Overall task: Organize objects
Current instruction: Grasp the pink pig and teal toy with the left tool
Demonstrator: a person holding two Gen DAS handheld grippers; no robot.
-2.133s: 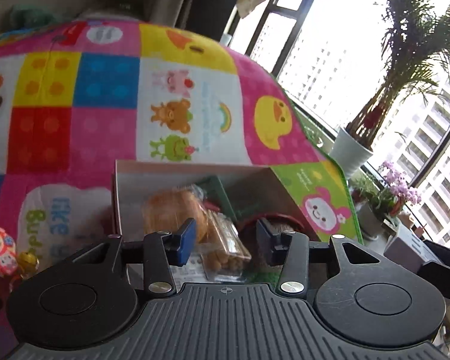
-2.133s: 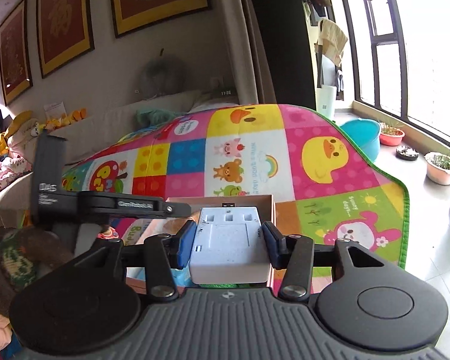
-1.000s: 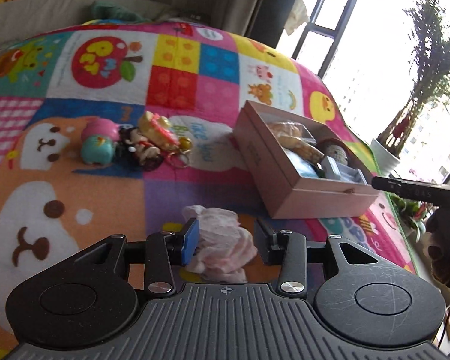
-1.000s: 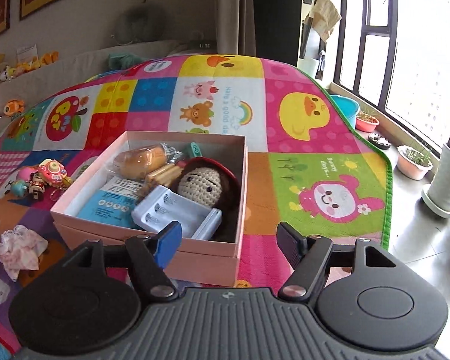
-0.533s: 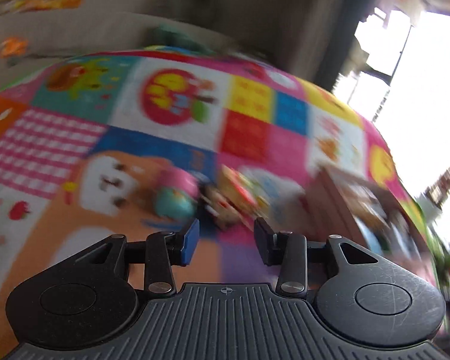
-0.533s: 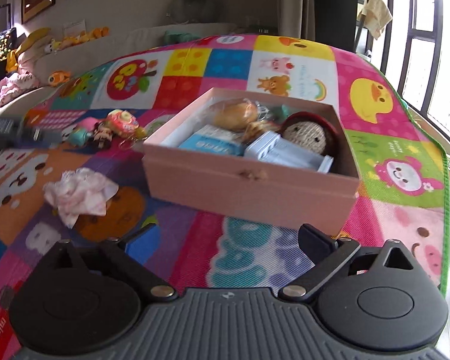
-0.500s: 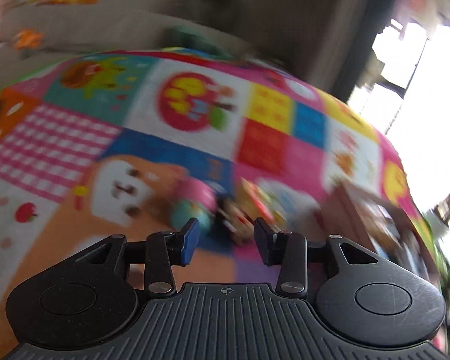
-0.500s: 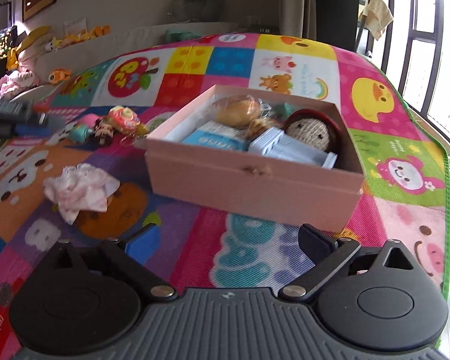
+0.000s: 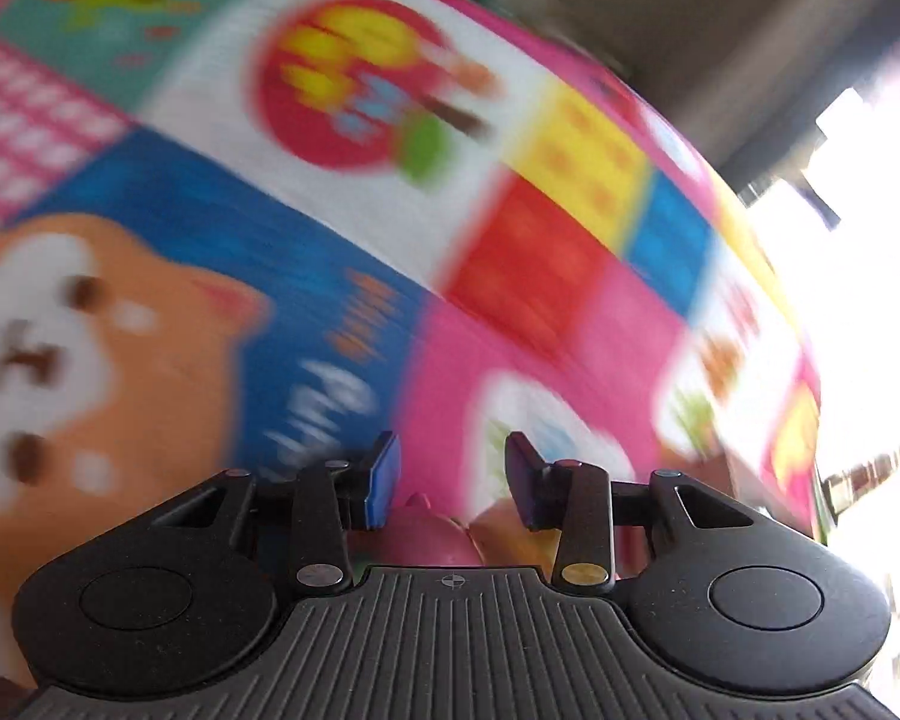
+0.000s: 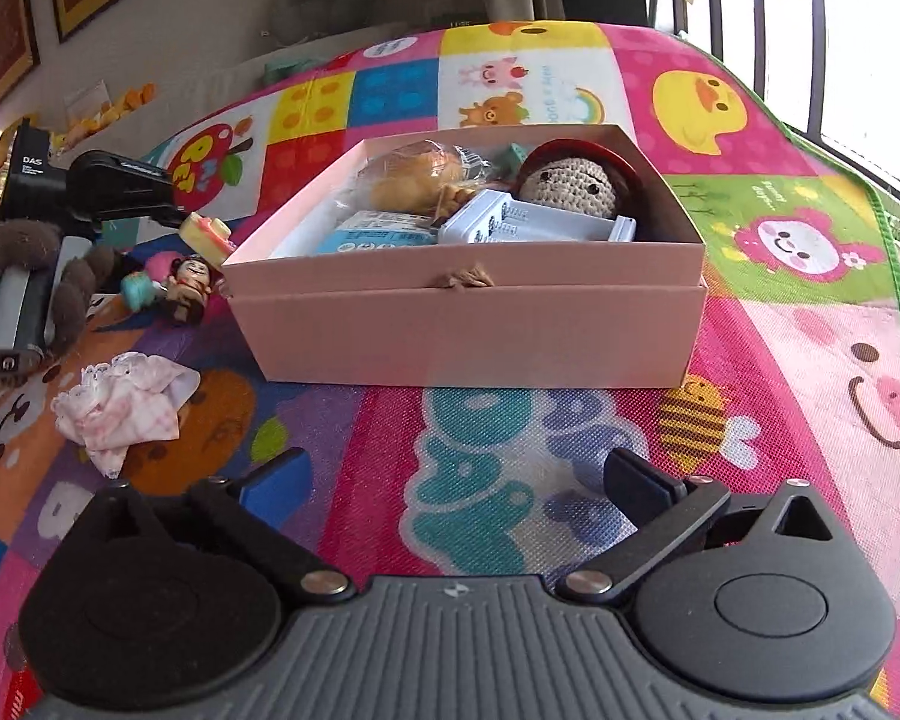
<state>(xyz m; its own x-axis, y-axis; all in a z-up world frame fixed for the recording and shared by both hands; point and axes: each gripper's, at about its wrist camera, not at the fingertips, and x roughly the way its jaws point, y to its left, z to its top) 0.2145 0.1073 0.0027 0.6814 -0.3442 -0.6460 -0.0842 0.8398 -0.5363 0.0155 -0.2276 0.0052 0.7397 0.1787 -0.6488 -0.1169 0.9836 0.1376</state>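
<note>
An open pink box (image 10: pixel 468 324) stands on the play mat, holding a wrapped bun (image 10: pixel 414 177), a crocheted doll (image 10: pixel 570 180), a white charger (image 10: pixel 534 222) and a blue packet (image 10: pixel 372 234). My right gripper (image 10: pixel 456 474) hovers low in front of the box, its jaws opening wide with nothing between them. Left of the box lies a cluster of small toys (image 10: pixel 186 285). My left gripper (image 9: pixel 450 456) is above them, also seen as the left gripper (image 10: pixel 120 189) in the right wrist view. Its jaws are closing and a pink toy (image 9: pixel 417 531) shows below the gap, untouched. That view is blurred.
A crumpled pink-and-white cloth (image 10: pixel 120 408) lies on the mat in front of the toys. A hand in a brown fuzzy glove (image 10: pixel 30 240) holds the left gripper's handle. The mat's green edge (image 10: pixel 894 252) runs along the right, with plant pots and windows beyond.
The left gripper has swept away from the cloth to above the toy cluster. The right gripper has spread its jaws wide, sunk lower and drawn back in front of the box.
</note>
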